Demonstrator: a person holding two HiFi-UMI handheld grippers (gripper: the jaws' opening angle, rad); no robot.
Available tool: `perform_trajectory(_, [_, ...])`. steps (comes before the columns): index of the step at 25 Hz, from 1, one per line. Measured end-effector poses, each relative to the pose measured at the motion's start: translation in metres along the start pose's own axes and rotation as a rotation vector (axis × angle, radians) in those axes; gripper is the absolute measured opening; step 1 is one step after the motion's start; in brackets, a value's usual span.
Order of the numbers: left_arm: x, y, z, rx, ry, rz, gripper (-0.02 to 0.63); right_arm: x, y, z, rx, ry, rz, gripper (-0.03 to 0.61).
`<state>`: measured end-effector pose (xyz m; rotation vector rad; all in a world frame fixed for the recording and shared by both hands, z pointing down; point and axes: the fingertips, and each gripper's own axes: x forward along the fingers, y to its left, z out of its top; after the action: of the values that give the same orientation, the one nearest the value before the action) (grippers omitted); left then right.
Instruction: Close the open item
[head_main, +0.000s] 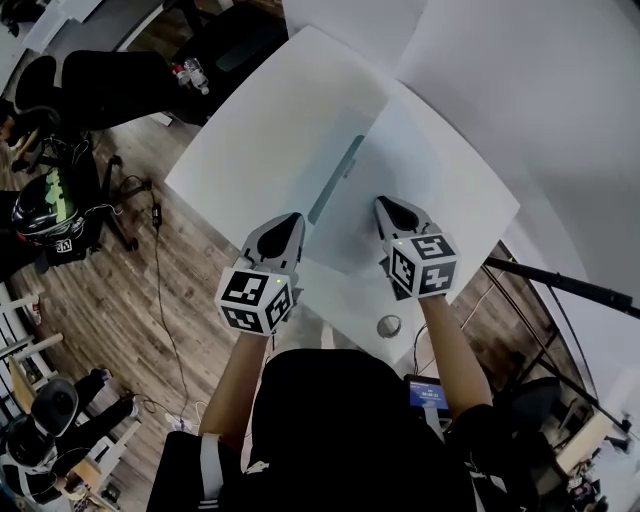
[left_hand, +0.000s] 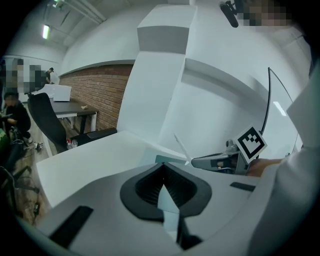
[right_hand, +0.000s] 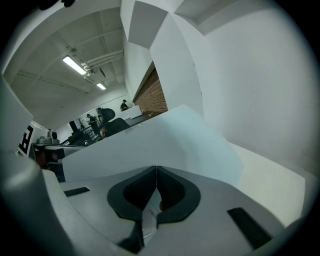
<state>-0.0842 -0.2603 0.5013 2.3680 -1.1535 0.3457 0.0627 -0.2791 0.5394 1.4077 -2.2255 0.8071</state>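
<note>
On the white table (head_main: 250, 120) a pale, see-through folder (head_main: 400, 190) lies open, with a dark spine (head_main: 335, 180) down the middle. The left gripper (head_main: 291, 222) is clamped on a thin sheet at its near edge, and the right gripper (head_main: 385, 205) is pinching the right cover (right_hand: 165, 140). The right gripper view shows that cover tilted up, which the head view barely does. Can't tell what's inside.

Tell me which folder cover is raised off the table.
The right cover, pinched in the right gripper; the left cover lies flat.
</note>
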Motion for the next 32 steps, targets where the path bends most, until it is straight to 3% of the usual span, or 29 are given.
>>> perform_trajectory(20, [-0.001,0.061,-0.033,-0.061,0.103,0.093,0.014,0.04,0.012,-0.001,-0.06,0.062,0.012,0.038])
perform_trajectory(32, [0.004,0.072,-0.036,-0.087,0.105,0.084,0.014,0.058,0.018,-0.003,-0.077,0.096,0.015,0.038])
